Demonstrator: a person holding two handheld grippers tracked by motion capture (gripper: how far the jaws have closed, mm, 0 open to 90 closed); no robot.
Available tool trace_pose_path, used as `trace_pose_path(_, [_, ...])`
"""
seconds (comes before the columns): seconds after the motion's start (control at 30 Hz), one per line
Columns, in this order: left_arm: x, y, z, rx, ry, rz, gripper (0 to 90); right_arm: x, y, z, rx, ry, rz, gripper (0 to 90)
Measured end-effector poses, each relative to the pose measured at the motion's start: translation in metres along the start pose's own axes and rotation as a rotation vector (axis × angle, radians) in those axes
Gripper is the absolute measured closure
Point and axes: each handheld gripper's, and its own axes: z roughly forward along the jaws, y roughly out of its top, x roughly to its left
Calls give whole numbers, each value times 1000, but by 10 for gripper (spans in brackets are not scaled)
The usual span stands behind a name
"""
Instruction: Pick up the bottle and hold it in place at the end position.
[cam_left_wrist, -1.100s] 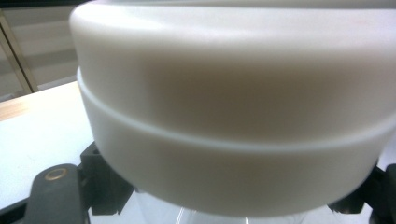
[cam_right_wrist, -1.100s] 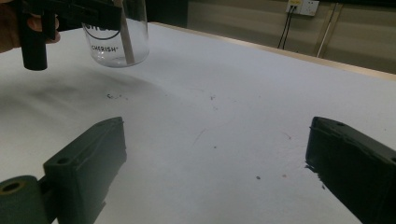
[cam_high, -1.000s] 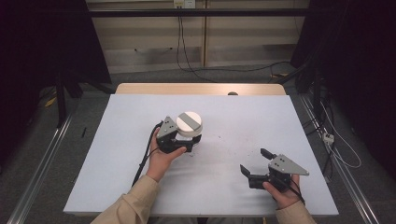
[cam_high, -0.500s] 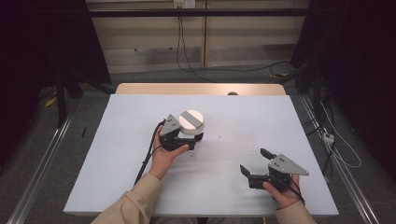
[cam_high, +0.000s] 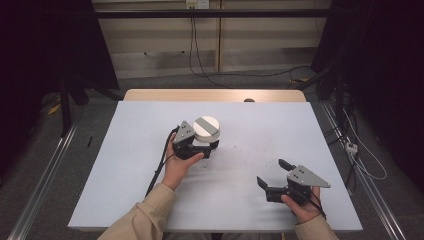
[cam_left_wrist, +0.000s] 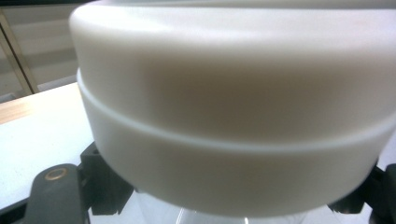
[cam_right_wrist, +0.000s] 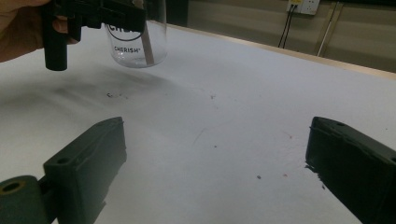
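A clear glass jar (cam_right_wrist: 138, 41) with a wide white lid (cam_high: 206, 128) hangs a little above the white table (cam_high: 125, 190), left of its middle. My left gripper (cam_high: 207, 146) is shut on the jar just under the lid. In the left gripper view the lid (cam_left_wrist: 233, 102) looms close, with my black jaws at either side beneath it. My right gripper (cam_high: 271, 171) rests near the front right of the table. It is open, with only bare tabletop between the jaws in the right gripper view (cam_right_wrist: 217, 154).
Small dark specks (cam_right_wrist: 114, 95) mark the white surface between the grippers. A wooden strip (cam_high: 150, 95) edges the table's far side, with a small dark object (cam_high: 248, 100) on it. Metal rails (cam_high: 45, 180) run along the floor at both sides, and cables (cam_high: 350, 145) lie at the right.
The left gripper with the jar has drifted very slightly to the right. The right gripper has stayed where it was.
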Motion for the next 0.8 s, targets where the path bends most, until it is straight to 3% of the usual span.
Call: trace_pose_path(0.8, [4,-5,14,24,9,11,186,0,0,1,5,3,2,46])
